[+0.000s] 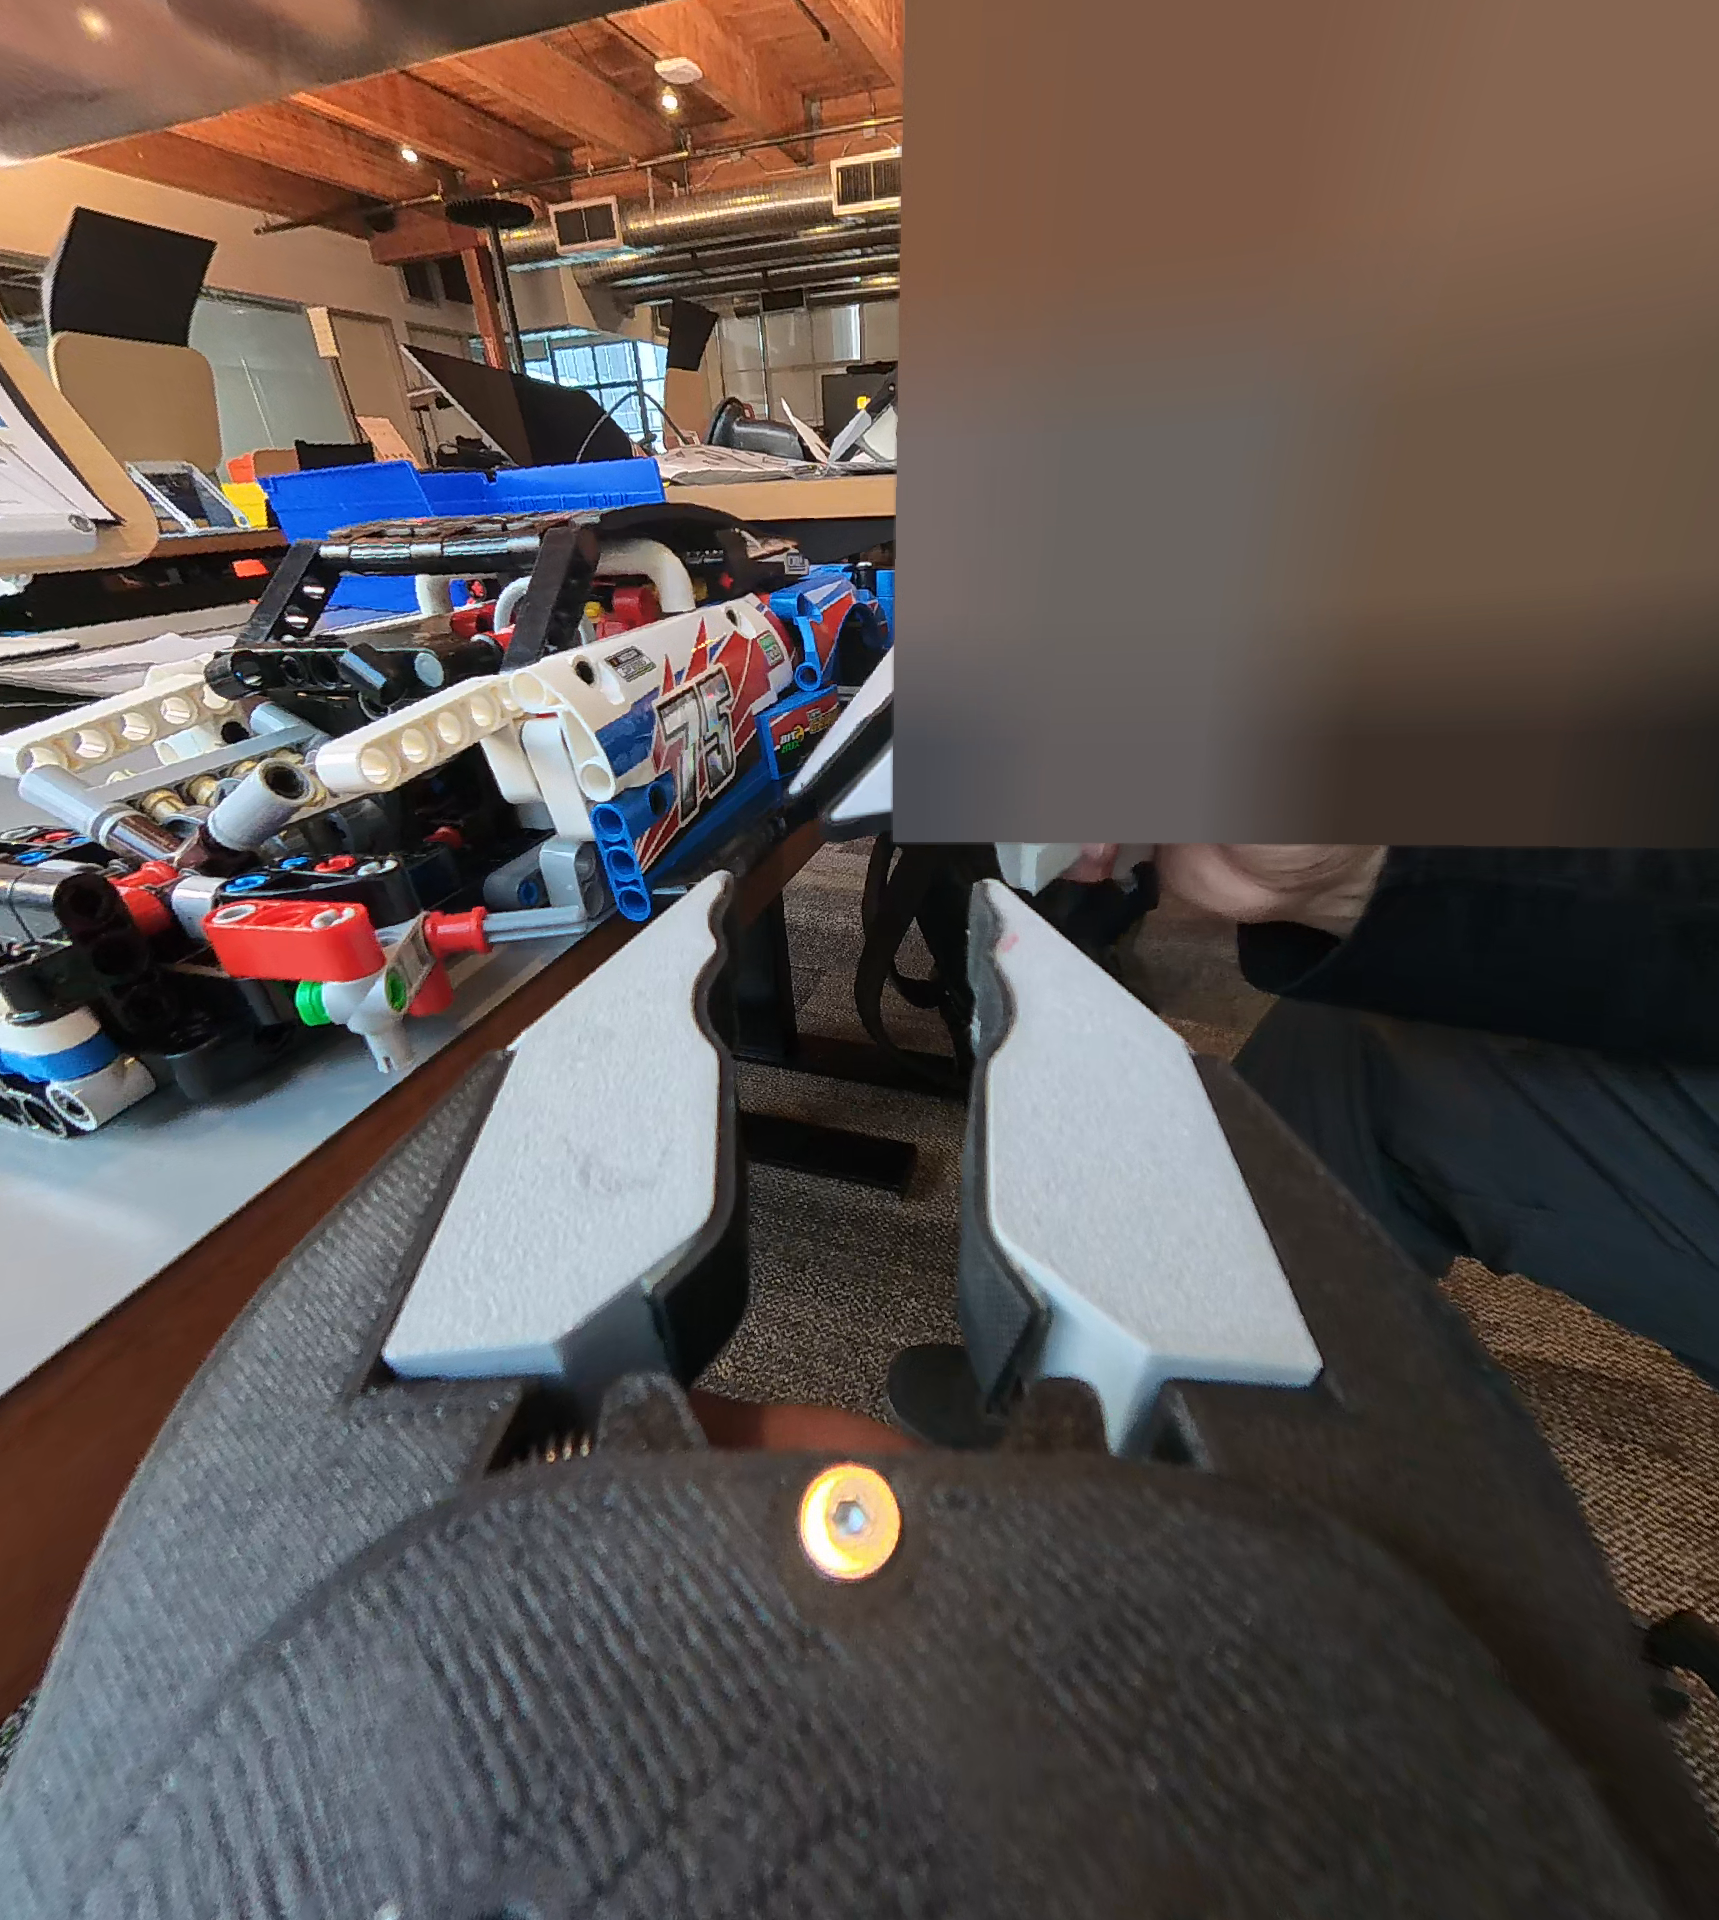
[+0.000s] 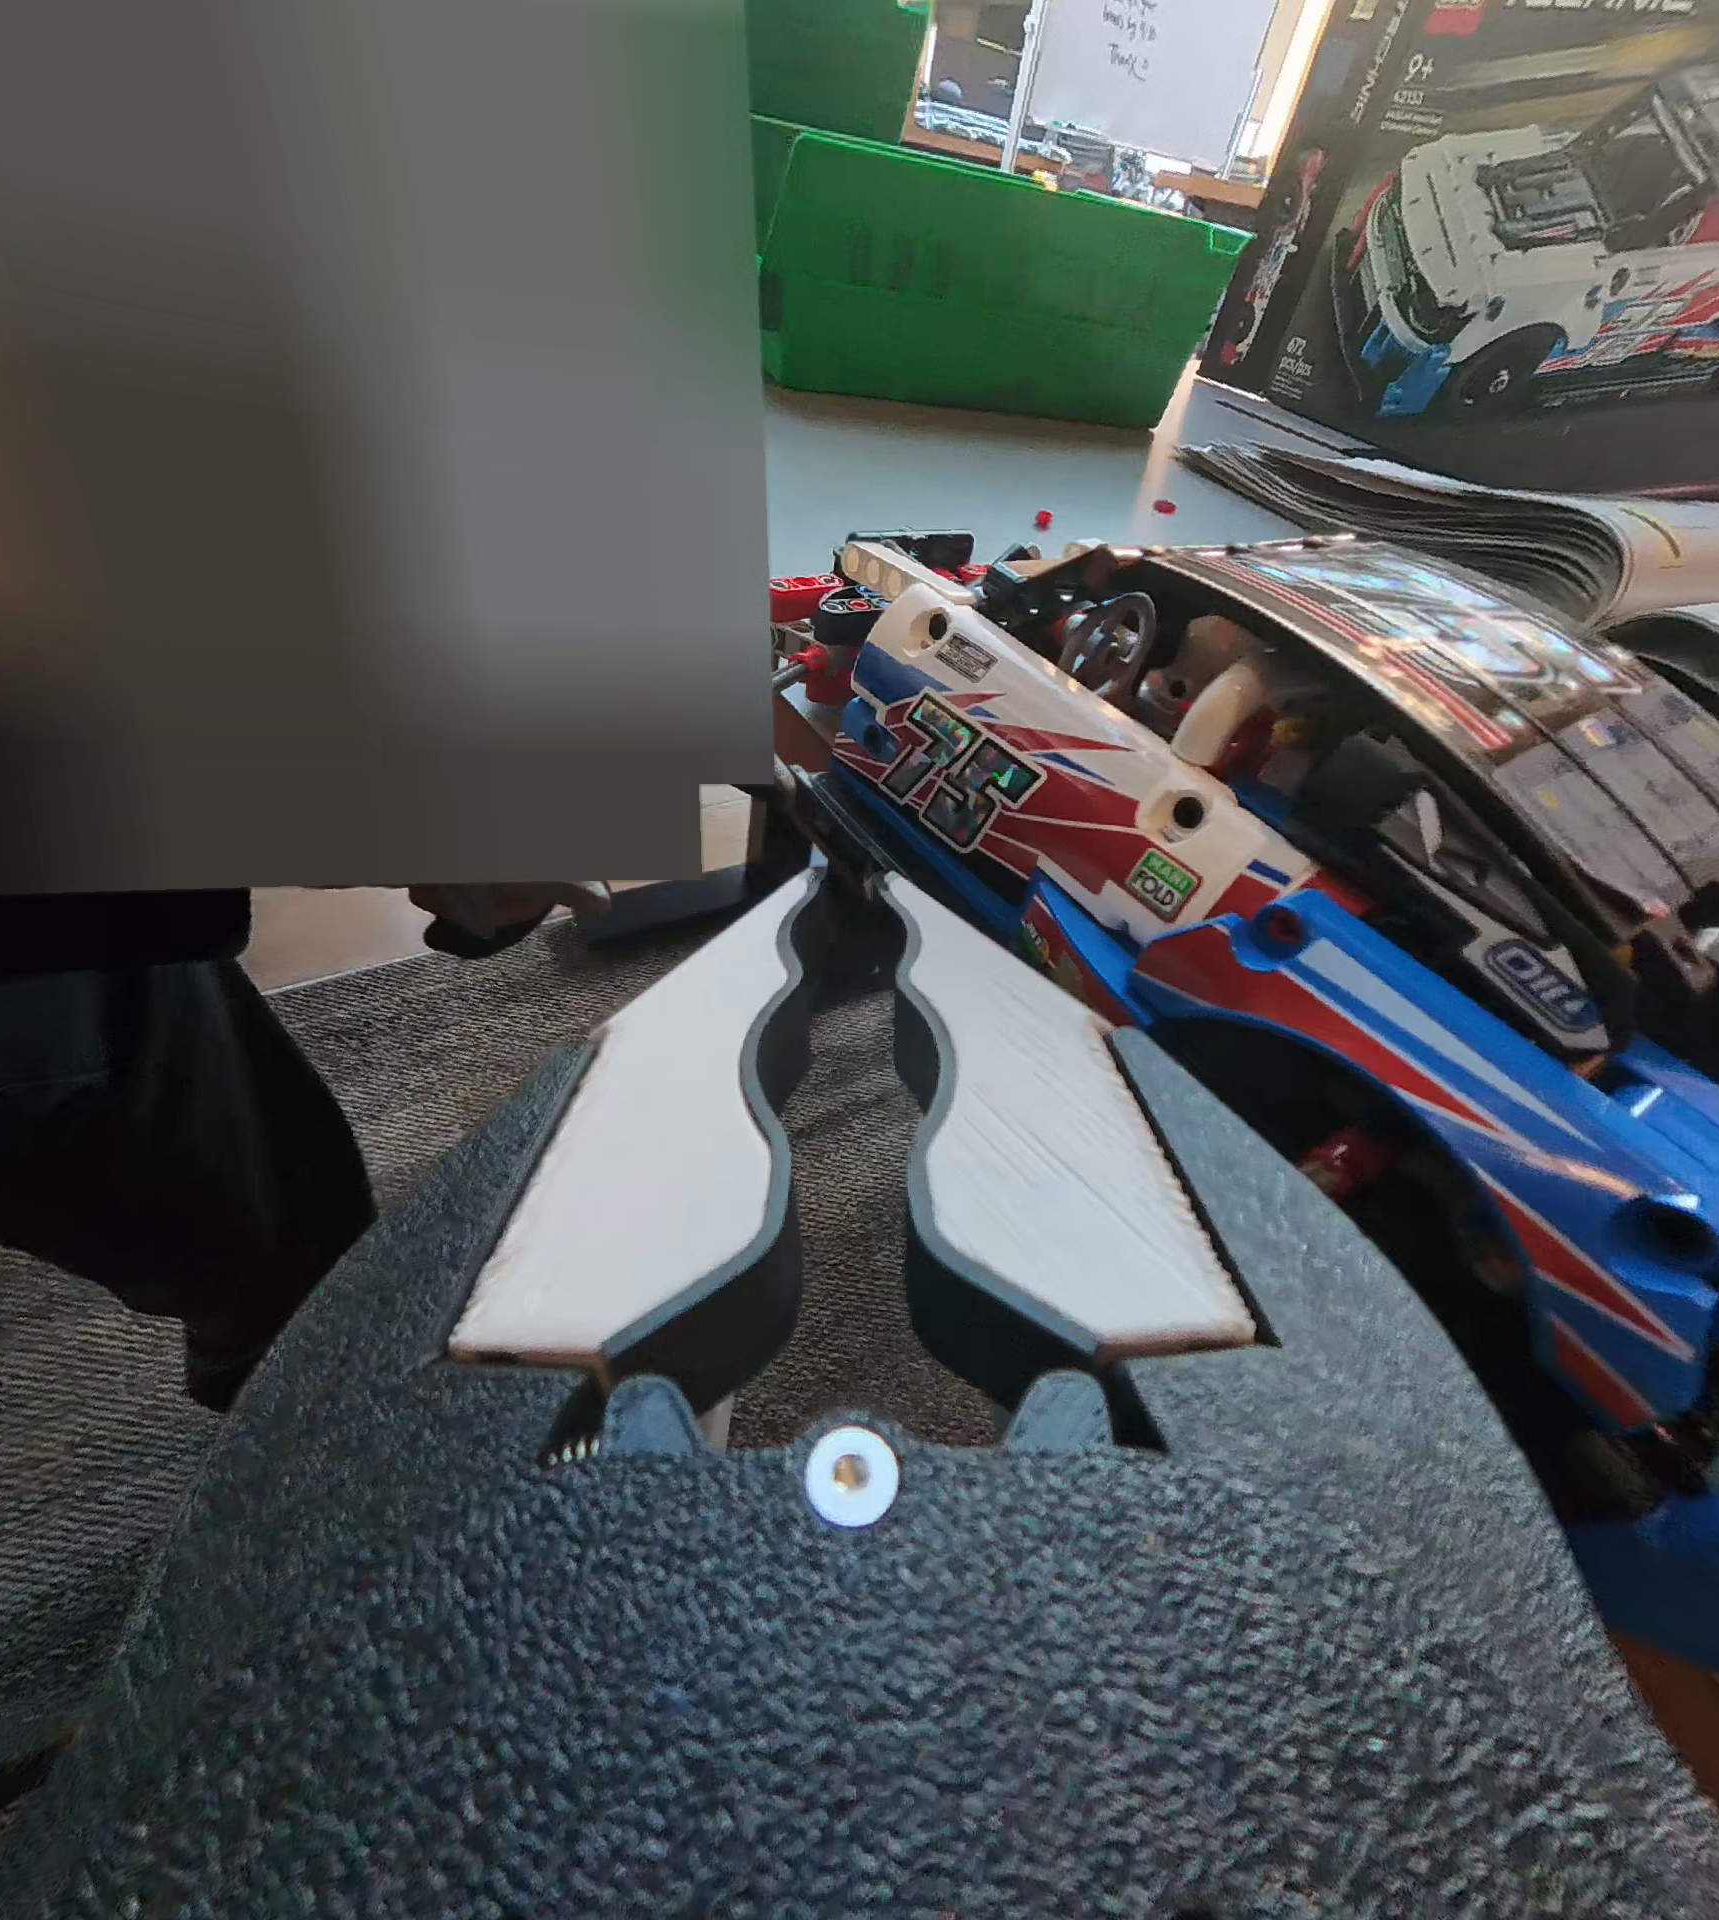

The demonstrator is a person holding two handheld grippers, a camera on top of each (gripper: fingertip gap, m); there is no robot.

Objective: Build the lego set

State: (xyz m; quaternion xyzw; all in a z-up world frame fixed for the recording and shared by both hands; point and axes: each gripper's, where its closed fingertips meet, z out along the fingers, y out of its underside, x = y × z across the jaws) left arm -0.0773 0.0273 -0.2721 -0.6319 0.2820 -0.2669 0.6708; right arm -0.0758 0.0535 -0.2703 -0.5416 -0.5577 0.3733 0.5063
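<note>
A partly built lego race car (image 1: 689,727) in white, blue and red lies on the grey table (image 1: 55,1247), right at its front edge. Its open front frame points left. My left gripper (image 1: 855,904) is open and empty. It hangs off the table edge over the carpet, just right of the car. In the right wrist view the car (image 2: 1250,883) fills the right side. My right gripper (image 2: 850,883) is nearly closed, with the car's black lower side edge between its tips. It also shows in the left wrist view (image 1: 860,748) at the car's side.
The set's box (image 2: 1561,208) and an open instruction booklet (image 2: 1457,520) stand behind the car, next to a green bin (image 2: 980,291). Small red pieces (image 2: 1164,506) lie loose on the table. Blue bins (image 1: 460,488) sit farther back. A person's dark sleeve (image 1: 1561,1039) is close on the right. Left and right tips are no more than a few centimetres apart.
</note>
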